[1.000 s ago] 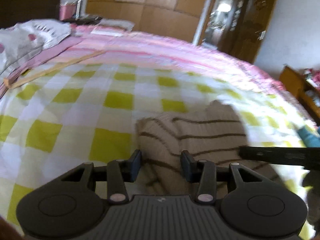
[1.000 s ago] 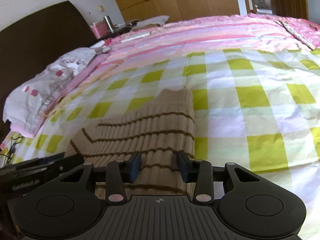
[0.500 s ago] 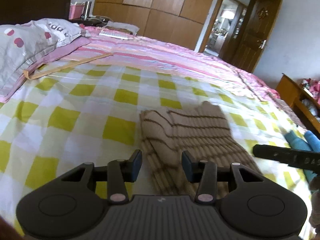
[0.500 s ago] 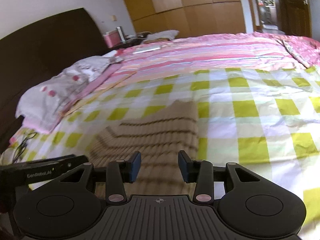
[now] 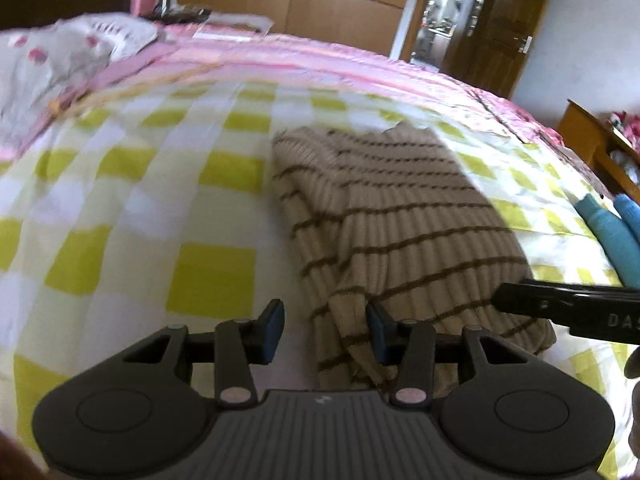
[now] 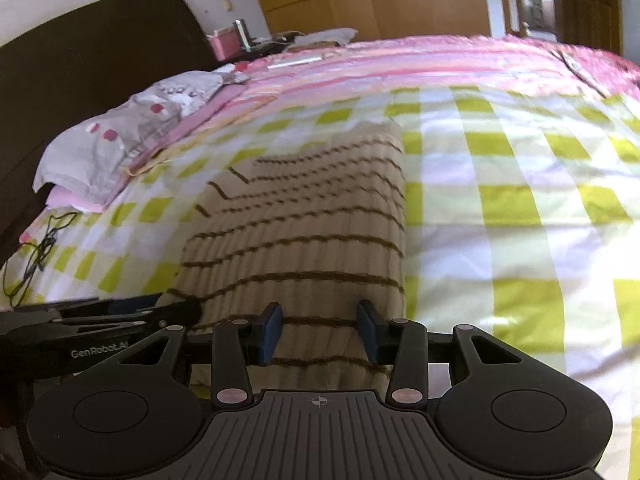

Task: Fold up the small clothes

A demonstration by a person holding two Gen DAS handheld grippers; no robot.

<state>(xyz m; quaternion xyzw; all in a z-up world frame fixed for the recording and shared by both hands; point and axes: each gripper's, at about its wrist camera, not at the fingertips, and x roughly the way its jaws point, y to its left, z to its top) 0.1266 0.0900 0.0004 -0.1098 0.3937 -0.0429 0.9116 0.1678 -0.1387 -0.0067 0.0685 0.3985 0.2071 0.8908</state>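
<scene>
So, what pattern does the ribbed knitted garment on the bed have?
The ribbed beige knitted garment has thin dark brown horizontal stripes, clearest in the right wrist view.

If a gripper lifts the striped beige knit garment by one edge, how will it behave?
The striped knit garment would probably hang limp: its folded layers already sag and ripple by the left gripper. The ribbed, fuzzy surface suggests little slipping between the pads. Lifted by one edge, the fold would likely open. Both grippers, including the right gripper, are open.

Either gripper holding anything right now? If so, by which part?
Nothing is held. Left gripper and right gripper are both open over the near end of the striped sweater, which lies folded on the checked sheet; neither pinches cloth.
</scene>
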